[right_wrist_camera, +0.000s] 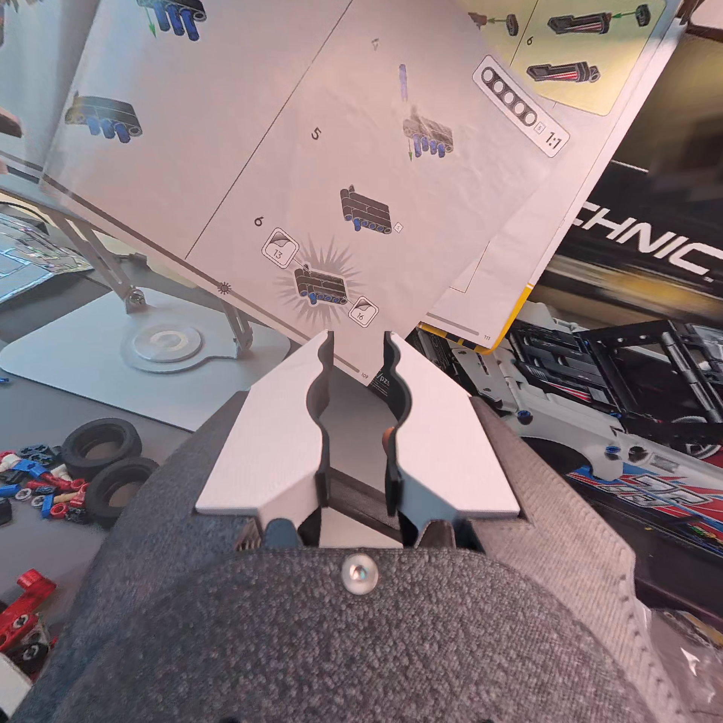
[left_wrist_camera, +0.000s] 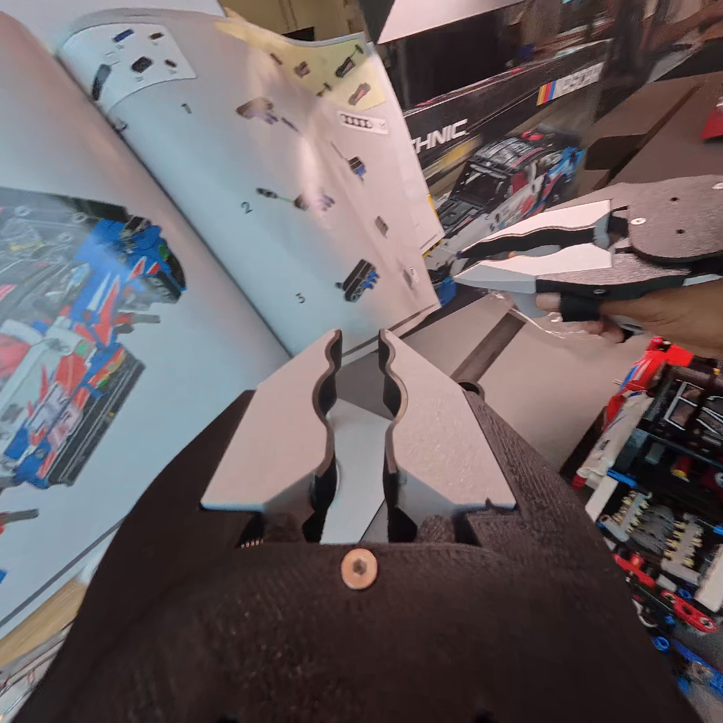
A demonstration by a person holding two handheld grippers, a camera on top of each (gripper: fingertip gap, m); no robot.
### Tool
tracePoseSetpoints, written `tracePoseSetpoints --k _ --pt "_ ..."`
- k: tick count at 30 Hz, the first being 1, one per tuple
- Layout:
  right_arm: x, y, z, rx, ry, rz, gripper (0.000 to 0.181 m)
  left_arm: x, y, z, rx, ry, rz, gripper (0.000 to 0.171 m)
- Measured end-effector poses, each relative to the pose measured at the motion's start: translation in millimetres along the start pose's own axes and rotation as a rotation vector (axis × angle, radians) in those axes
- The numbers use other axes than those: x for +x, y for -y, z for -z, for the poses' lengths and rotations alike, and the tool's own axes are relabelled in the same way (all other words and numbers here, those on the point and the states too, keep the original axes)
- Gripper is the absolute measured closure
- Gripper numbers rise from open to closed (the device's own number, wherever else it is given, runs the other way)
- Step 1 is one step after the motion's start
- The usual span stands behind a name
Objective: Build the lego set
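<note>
Your left gripper [left_wrist_camera: 360,340] is raised and angled toward the bottom edge of the open instruction booklet [left_wrist_camera: 219,203], jaws parted by a narrow gap with nothing between them. In the left wrist view your right gripper [left_wrist_camera: 455,270] comes in from the right side, held level in your hand [left_wrist_camera: 626,317], its tips close to the booklet's right-hand page corner; from that angle the fingers look nearly together, but the right wrist view shows a clear gap between them and nothing held. There the right gripper [right_wrist_camera: 358,336] points straight at the lower corner of the page; whether the tips touch the paper you cannot tell. The booklet leans on a grey metal stand [right_wrist_camera: 148,344] that sits on the dark table [right_wrist_camera: 47,547]. Behind it stands the set's printed box [right_wrist_camera: 645,250], partly hidden by the raised page. The part-built car [right_wrist_camera: 587,410], white with red and blue stripes, lies to the right of your right gripper, just in front of the box. To the left of that gripper, two black tyres [right_wrist_camera: 105,461] sit side by side next to a scatter of small red, blue and black pieces [right_wrist_camera: 35,485]; more red pieces [right_wrist_camera: 23,622] lie nearer the lower left corner. Crinkled clear plastic [right_wrist_camera: 700,665] shows at the lower right edge.
</note>
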State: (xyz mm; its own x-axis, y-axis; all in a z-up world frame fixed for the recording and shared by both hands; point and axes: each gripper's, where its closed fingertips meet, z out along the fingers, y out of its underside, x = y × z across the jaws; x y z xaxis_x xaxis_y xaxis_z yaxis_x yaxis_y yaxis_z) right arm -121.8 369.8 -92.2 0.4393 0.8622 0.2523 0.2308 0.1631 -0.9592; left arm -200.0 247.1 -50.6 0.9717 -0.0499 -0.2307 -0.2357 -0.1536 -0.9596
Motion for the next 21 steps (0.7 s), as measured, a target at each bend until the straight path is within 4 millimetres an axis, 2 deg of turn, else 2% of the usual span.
tracePoseSetpoints --k 2,6,11,15,21 --pt "0.6 0.2 -1.8 -0.004 0.001 -0.005 0.159 -15.5 -5.6 -3.5 -0.03 0.059 0.032 0.161" --pt "-1.8 2.8 1.4 -0.01 0.006 -0.048 0.159 -27.9 -16.3 -23.2 -0.145 0.127 0.054 0.171" --pt "-10.9 3.5 7.6 0.0 0.039 -0.048 0.159 -29.7 -21.4 -46.0 -0.262 0.183 0.045 0.171" --pt "-20.9 11.7 4.2 0.028 0.072 -0.039 0.159 -26.6 -22.6 -54.0 -0.326 0.194 0.024 0.171" --pt "-26.3 41.6 -13.5 0.119 0.051 -0.084 0.158 -24.8 -23.2 -54.2 -0.335 0.199 0.003 0.171"
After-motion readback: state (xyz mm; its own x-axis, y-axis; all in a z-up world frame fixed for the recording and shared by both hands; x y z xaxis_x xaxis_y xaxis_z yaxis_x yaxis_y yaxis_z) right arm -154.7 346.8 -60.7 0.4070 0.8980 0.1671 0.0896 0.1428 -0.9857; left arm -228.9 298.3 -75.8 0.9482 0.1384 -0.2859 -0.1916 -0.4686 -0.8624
